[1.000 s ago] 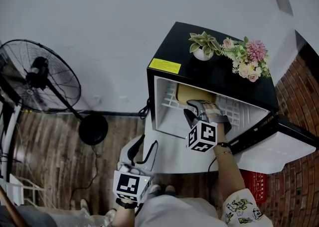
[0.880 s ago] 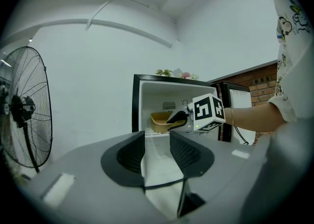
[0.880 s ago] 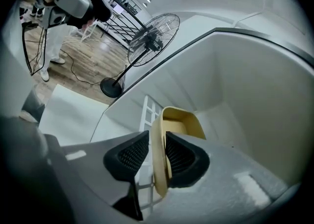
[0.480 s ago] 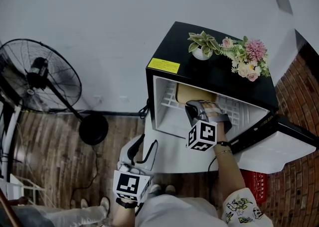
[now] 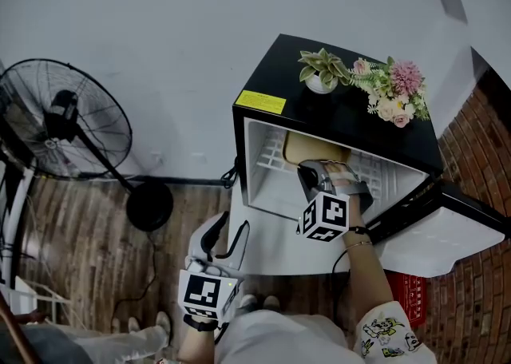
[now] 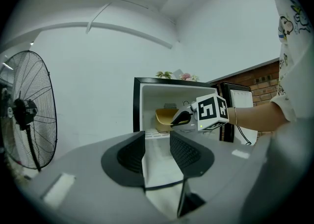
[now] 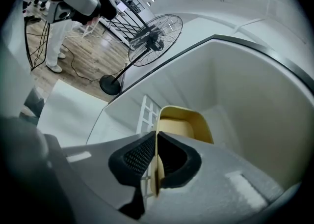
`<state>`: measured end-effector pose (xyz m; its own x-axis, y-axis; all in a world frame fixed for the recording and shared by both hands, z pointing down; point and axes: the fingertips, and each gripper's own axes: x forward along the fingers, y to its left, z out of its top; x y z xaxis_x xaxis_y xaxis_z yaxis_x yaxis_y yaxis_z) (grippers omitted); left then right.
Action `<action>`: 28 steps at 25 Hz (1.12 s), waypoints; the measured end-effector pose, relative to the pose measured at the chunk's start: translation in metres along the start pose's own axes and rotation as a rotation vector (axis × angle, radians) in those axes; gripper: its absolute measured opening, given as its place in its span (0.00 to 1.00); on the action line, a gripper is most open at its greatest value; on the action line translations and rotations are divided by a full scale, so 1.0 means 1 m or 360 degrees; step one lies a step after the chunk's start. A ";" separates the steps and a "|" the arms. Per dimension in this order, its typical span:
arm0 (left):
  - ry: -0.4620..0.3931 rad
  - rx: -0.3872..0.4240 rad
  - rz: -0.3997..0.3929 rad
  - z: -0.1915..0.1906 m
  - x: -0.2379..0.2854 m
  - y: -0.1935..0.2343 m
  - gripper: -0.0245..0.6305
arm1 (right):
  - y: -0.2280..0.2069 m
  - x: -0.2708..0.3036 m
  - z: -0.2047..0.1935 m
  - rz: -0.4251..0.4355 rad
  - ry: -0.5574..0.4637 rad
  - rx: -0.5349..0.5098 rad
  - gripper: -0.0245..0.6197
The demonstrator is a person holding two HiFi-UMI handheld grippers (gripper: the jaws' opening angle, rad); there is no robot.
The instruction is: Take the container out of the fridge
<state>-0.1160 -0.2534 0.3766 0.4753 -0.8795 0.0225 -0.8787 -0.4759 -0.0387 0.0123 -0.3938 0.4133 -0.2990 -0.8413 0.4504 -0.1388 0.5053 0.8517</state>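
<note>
We hold our left gripper [image 5: 223, 235] low in front of the fridge [image 5: 351, 123], its fingers wide and empty, which leaves the doorway free. Our right gripper [image 5: 308, 172] reaches inside, where its fingers have just been closing and pinch the near wall of the yellow container [image 5: 313, 147] on the wire shelf [image 5: 271, 161], a hold fit for drawing it out. From above, hand and gripper cover much of the container, and we cannot tell whether anything lies in it.

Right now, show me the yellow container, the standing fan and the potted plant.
yellow container [image 7: 179, 127], right gripper view, on its inner wall.
standing fan [image 5: 62, 108], head view, on the hub behind the grille.
potted plant [image 5: 321, 85], head view, on its white pot.
</note>
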 end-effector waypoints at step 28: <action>-0.0002 0.0050 0.0058 0.006 -0.037 -0.006 0.27 | 0.027 -0.093 0.031 -0.0009 -0.0220 0.0313 0.06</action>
<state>-0.1283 -0.2180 0.3701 0.4431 -0.8963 0.0193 -0.8936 -0.4432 -0.0707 0.0066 -0.2958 0.3865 -0.4220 -0.8167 0.3936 -0.3178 0.5398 0.7795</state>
